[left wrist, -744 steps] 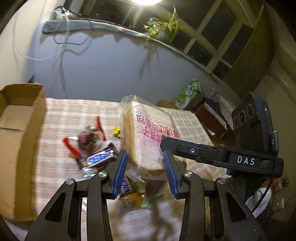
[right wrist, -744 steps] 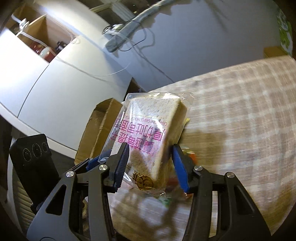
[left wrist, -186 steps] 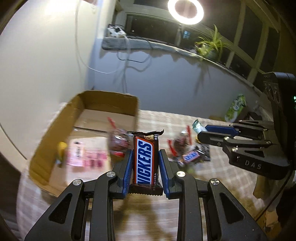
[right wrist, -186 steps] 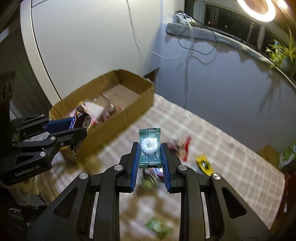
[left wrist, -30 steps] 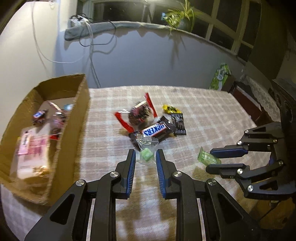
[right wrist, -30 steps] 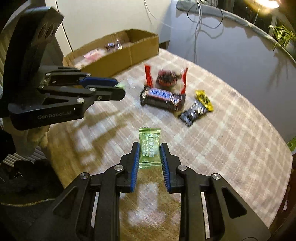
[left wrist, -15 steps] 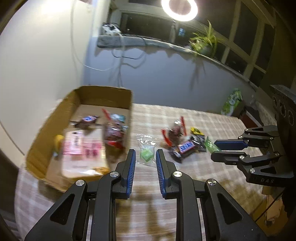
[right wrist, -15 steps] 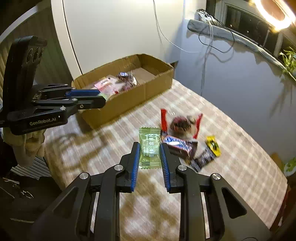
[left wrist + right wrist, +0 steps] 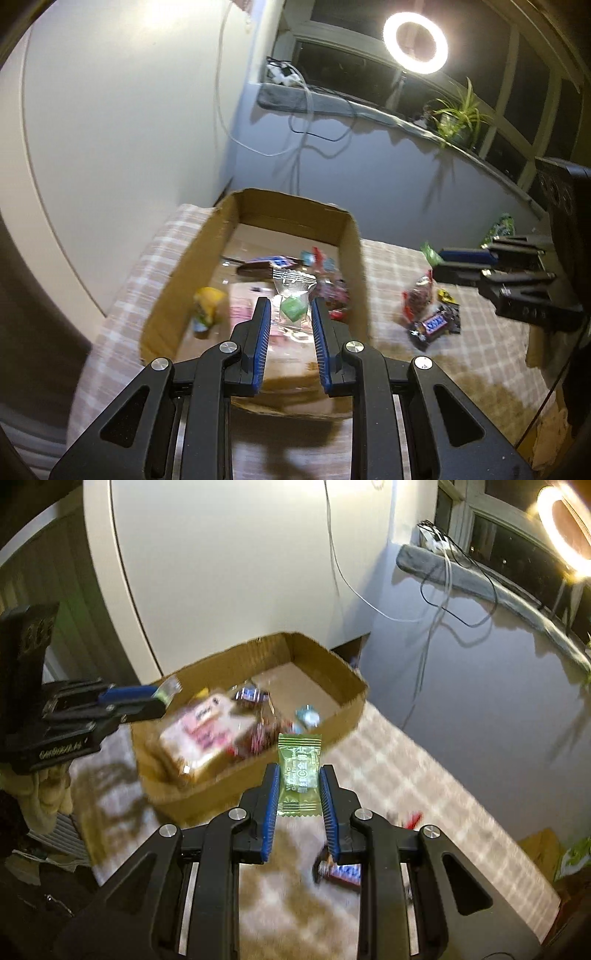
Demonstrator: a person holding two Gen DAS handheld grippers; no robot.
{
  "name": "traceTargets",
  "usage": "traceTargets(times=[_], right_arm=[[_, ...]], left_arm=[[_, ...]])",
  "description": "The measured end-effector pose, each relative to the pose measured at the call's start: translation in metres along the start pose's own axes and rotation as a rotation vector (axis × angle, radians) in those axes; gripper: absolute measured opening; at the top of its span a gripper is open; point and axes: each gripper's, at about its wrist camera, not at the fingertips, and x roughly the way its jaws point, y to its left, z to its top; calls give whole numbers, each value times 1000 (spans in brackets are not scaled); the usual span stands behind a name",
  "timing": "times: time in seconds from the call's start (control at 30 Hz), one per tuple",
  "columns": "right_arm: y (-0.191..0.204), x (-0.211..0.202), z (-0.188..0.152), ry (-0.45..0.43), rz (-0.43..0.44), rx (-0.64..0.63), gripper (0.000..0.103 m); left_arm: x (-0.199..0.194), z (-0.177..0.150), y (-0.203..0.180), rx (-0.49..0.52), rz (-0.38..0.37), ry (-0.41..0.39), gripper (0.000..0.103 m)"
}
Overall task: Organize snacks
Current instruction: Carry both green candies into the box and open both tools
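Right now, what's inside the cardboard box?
Inside the cardboard box: a pink-labelled bread pack, a dark candy bar, a pale blue sweet, a yellow packet and red wrappers. Blur and the held sweets hide what lies underneath.

Both the left claw (image 9: pixel 290 315) and the right claw (image 9: pixel 298 788) are clamped tight, angled downward.

You see one cardboard box (image 9: pixel 352 236), two grippers, each with one candy, one bread bag (image 9: pixel 201 734) in the box, and one plant (image 9: pixel 458 118) at upper right.
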Motion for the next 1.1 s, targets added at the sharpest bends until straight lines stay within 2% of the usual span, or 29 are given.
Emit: traceTargets(times=[0.17,0.53,0.8,1.1], right_arm=[[5,27,31,3,10,-27,23],[11,75,73,20,48,-23,23],[5,109,80,61,51,-8,23],[2,119,81,76,47,-3,24]], left_arm=[[5,3,17,-22,20,4,21],[20,14,31,-43,29,16,21],[29,18,38,-55,33,27,21],[34,20,42,-77,39,34,22]])
